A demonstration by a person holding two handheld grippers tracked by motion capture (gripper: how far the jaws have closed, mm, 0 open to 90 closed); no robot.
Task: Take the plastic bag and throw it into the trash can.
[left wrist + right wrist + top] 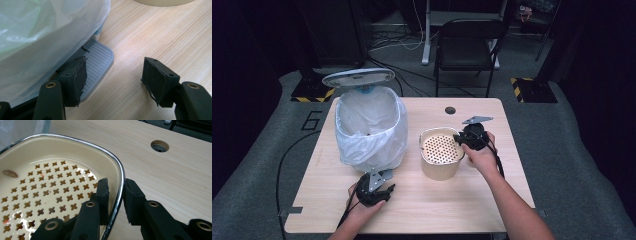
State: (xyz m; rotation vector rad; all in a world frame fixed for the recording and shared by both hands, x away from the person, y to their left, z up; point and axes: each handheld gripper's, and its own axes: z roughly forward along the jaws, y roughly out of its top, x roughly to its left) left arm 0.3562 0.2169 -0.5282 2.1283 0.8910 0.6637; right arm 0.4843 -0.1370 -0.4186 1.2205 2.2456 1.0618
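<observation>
Strainer bowl (441, 152) rim pinched by right hand-held gripper (116, 195); left hand-held gripper (113, 75) gapes wide.

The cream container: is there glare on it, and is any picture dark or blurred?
Right gripper view: glare on the perforated floor of the cream container and its metal rim; sharp. High view: lit table, dark surroundings. Left gripper view: the bin bag is slightly soft up close.
</observation>
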